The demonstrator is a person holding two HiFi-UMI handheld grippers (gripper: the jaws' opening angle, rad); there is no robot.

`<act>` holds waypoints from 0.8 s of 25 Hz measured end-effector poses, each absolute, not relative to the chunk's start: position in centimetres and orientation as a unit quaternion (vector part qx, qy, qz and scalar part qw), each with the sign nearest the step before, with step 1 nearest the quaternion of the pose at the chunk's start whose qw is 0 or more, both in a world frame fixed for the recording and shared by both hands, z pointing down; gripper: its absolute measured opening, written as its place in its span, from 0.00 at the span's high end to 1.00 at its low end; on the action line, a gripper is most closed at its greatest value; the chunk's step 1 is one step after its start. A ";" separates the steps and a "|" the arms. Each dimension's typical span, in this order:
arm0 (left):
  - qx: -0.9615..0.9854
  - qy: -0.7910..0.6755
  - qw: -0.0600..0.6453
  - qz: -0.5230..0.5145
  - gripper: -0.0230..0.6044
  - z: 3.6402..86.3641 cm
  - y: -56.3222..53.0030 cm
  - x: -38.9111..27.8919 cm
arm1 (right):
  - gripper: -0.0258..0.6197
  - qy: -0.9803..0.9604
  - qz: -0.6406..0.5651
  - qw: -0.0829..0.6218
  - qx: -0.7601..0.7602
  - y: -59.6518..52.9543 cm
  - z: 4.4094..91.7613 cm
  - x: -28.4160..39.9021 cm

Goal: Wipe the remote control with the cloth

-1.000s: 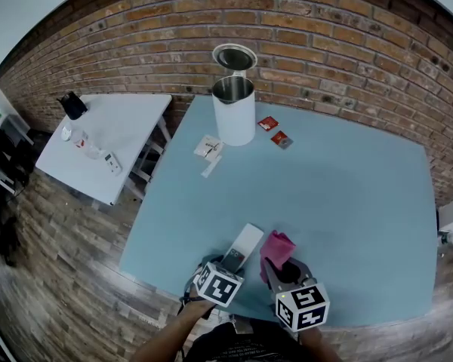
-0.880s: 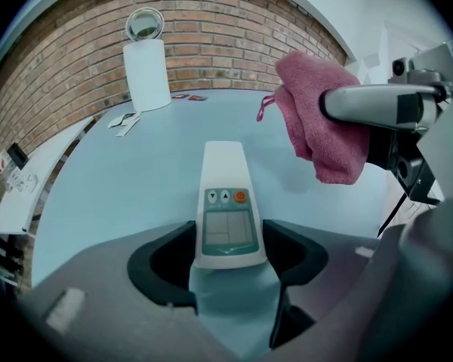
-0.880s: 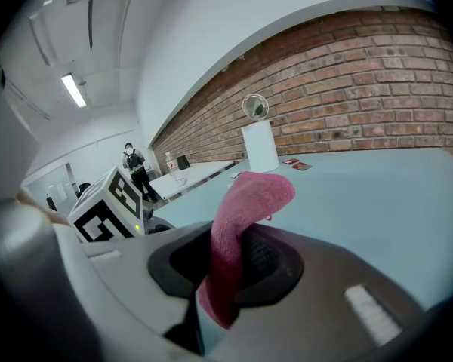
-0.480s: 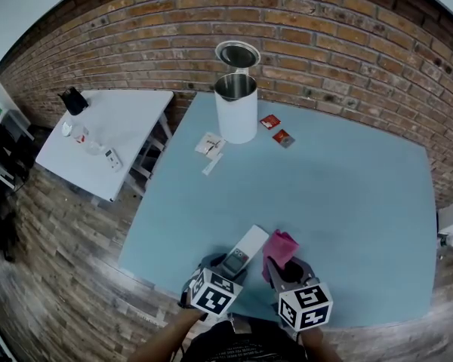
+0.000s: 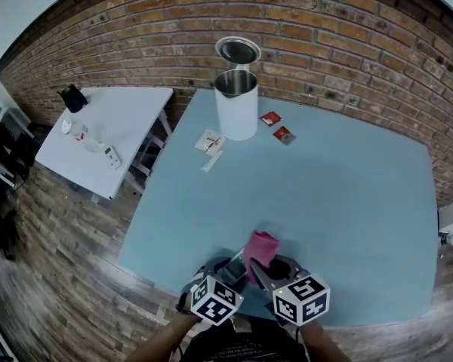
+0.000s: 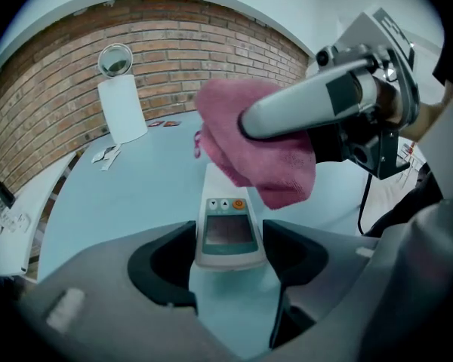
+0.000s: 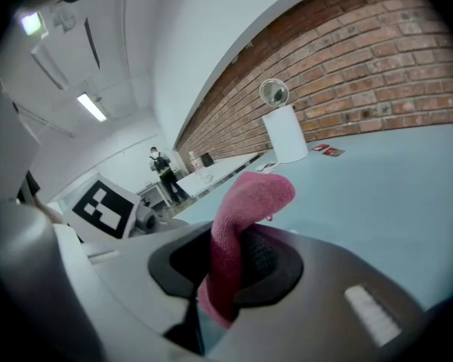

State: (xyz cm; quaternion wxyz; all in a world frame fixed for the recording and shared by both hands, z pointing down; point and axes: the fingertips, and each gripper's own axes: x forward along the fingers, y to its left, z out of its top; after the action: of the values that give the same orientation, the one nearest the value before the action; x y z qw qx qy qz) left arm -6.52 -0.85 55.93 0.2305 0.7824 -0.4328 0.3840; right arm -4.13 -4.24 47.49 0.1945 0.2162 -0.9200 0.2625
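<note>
The white remote control (image 6: 226,228), with a small screen and an orange button, is gripped at its near end by my left gripper (image 6: 226,241), just above the blue table (image 5: 347,202). My right gripper (image 7: 226,255) is shut on a pink cloth (image 7: 241,210). In the left gripper view the cloth (image 6: 257,145) lies over the far half of the remote, with the right gripper (image 6: 317,108) coming in from the right. In the head view both grippers sit at the table's near edge, and the cloth (image 5: 258,247) hides most of the remote.
A white cylindrical kettle (image 5: 235,111) with its lid open stands at the far side, with red packets (image 5: 276,127) and white paper bits (image 5: 210,145) beside it. A white side table (image 5: 128,123) with small items stands to the left. The table's near edge runs just under the grippers.
My right gripper has carried the pink cloth leftwards onto the remote, which now is mostly covered in the head view. My left gripper keeps its hold on the remote and has shifted slightly.
</note>
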 end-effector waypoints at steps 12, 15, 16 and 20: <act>0.794 -0.408 0.209 0.399 0.52 57.1 -0.4 -6.0 | 0.84 -0.935 0.243 0.255 0.039 -1.0 50.4 -10.1; 0.794 -0.407 0.211 0.399 0.52 57.2 -0.4 -6.0 | 0.84 -0.936 0.235 0.259 0.043 -1.6 50.8 -9.7; 0.795 -0.406 0.211 0.399 0.52 57.2 -0.4 -6.1 | 0.84 -0.936 0.235 0.258 0.045 -1.9 50.9 -9.5; 0.795 -0.405 0.215 0.397 0.52 57.4 -0.4 -6.3 | 0.84 -0.936 0.233 0.255 0.060 -3.4 51.0 -8.5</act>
State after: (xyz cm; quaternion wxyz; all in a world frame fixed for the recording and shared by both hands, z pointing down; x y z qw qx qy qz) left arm -6.27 -0.44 57.43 0.2153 0.7950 -0.4052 0.3969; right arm -8.53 -3.40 51.03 0.2548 0.0597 -0.9365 0.2335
